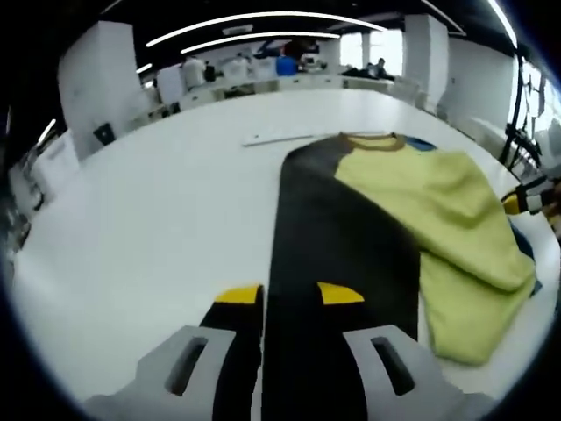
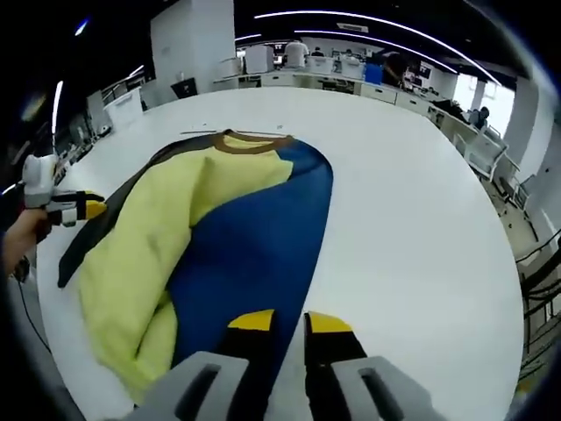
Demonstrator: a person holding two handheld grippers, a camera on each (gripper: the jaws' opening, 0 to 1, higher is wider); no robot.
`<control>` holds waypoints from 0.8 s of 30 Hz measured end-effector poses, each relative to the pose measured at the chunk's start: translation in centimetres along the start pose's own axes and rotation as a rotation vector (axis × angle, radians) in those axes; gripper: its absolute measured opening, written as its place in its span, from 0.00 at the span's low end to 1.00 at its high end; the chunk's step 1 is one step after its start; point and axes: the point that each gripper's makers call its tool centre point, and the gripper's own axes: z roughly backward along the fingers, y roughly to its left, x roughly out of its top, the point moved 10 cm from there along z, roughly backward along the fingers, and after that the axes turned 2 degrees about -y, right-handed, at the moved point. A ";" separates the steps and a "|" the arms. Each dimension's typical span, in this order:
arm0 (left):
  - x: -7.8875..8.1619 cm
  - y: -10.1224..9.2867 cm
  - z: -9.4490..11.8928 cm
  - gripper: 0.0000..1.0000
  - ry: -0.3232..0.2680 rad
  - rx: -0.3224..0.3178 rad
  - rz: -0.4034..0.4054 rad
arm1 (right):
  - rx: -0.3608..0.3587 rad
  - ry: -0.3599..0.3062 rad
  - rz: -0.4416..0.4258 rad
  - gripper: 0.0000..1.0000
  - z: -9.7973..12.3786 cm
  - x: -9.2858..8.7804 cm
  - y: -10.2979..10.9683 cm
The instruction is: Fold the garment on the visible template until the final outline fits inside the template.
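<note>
A yellow-green garment (image 1: 438,210) with a brown collar lies partly folded on the template, which has a black half (image 1: 333,263) and a blue half (image 2: 254,254). In the right gripper view the garment (image 2: 149,254) covers the left side and its collar (image 2: 254,143) points away. My left gripper (image 1: 289,295) is open, low over the near end of the black half, nothing held. It also appears as the left gripper (image 2: 83,208) beside the garment's edge. My right gripper (image 2: 290,322) hovers at the blue half's near edge, jaws narrowly apart. The right gripper (image 1: 526,200) shows by the garment's far side.
The white table (image 1: 158,219) spreads wide around the template. A thin strip (image 1: 280,138) lies beyond the collar. Desks, monitors and containers (image 1: 263,68) line the far side of the room. A hand (image 2: 17,241) holds the left gripper.
</note>
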 end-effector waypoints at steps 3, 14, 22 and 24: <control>-0.1 0.1 0.0 0.17 0.001 0.006 0.058 | -0.010 -0.003 -0.018 0.02 0.0 0.0 0.0; -0.1 0.3 -0.1 0.00 0.011 0.037 0.066 | -0.007 -0.007 -0.049 0.00 -0.1 0.1 -0.4; 0.0 0.9 -0.2 0.00 0.015 0.053 0.047 | -0.007 -0.010 -0.063 0.00 0.0 0.0 -0.7; 0.0 1.3 -0.1 0.00 0.012 0.059 0.041 | -0.007 -0.019 -0.065 0.00 0.3 0.1 -0.8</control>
